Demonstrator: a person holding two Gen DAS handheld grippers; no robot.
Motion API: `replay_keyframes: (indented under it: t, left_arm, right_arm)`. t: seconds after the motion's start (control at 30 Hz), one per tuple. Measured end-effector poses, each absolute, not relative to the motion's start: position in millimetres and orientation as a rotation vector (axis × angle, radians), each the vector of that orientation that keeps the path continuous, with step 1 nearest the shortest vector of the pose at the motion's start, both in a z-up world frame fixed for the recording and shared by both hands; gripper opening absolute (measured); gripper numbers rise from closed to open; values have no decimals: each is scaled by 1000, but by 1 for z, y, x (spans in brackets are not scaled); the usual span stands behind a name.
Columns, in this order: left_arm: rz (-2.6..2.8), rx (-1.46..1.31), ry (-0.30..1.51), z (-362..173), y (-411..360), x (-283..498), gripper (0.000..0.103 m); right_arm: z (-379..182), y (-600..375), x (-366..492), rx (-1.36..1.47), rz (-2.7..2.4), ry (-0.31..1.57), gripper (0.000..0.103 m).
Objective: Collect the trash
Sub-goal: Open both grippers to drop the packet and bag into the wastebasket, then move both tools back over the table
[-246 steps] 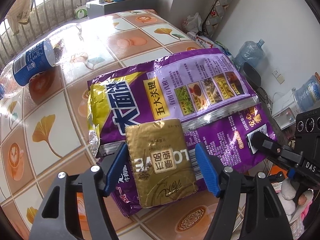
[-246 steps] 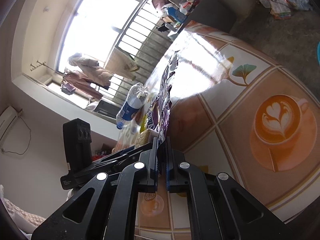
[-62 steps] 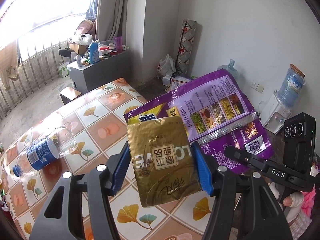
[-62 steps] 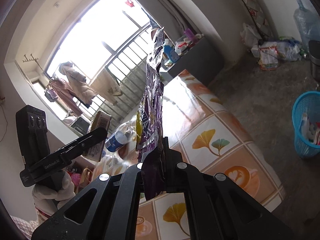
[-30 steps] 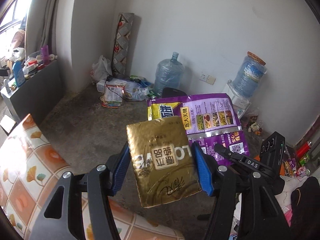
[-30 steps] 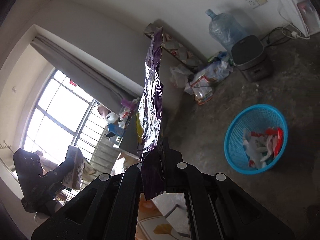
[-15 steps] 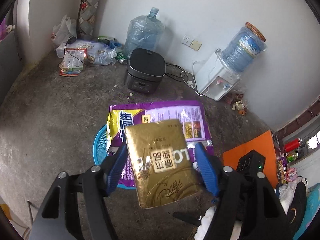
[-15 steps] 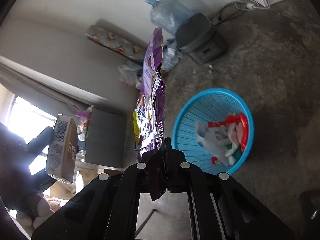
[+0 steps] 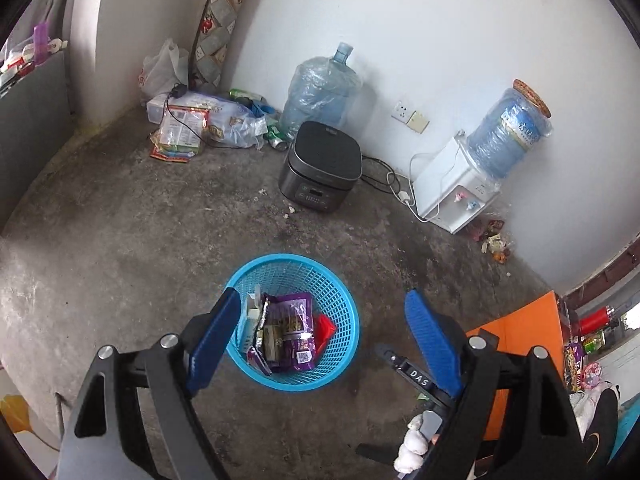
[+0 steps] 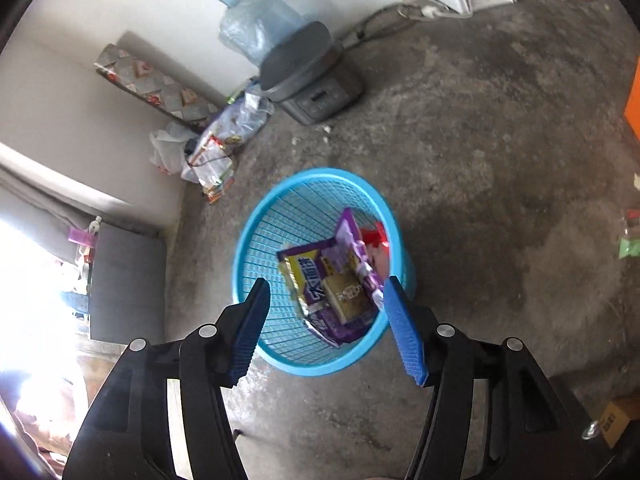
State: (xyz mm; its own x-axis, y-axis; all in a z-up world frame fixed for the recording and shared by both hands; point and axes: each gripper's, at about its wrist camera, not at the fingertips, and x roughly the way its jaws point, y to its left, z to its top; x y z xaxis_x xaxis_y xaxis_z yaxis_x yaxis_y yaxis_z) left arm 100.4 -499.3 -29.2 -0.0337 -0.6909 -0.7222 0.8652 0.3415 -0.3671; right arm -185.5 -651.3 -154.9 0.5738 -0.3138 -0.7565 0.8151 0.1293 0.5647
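Bare grey concrete floor fills both views, and on it stands the blue mesh wastebasket, where the task's trash now lies. We see the purple snack bag crumpled inside it, with the gold packet resting on top and red wrappers against the far wall of the basket. Half a second ago the left gripper had the gold packet between its blue pads and the right gripper pinched the purple bag; now both items are down in the basket and nothing sits between either pair of pads. Our left jaws stand wide apart and have opened no further in that half second; our right jaws have just been opening and stand apart above the basket's near rim. Beyond the basket we see a dark rice cooker near the wall, a large water jug behind it, and a white water dispenser to its right. A gloved hand on the right gripper's handle shows low in the left view.
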Motion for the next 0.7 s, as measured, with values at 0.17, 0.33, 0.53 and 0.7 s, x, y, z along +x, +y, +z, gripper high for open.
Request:
replay_keyframes:
  t: [0.17,0.33,0.53,0.7]
  left_arm:
    - [-1160,251,896,-17,-443,114,82]
    - [-951,316,850,-18,-379,131,82]
    - [-870,249,821,17,-278,124,82]
    - [-837,156,794,41,-195,113,82]
  right_arm:
    - [-118,-629,-160,1047,-806,492,57]
    - [-82,-592,-140,932,-738,516,58]
    - [-53,-555,-117,782,-641,586,58]
    - [-26,-524,-98,684,-544,594,58]
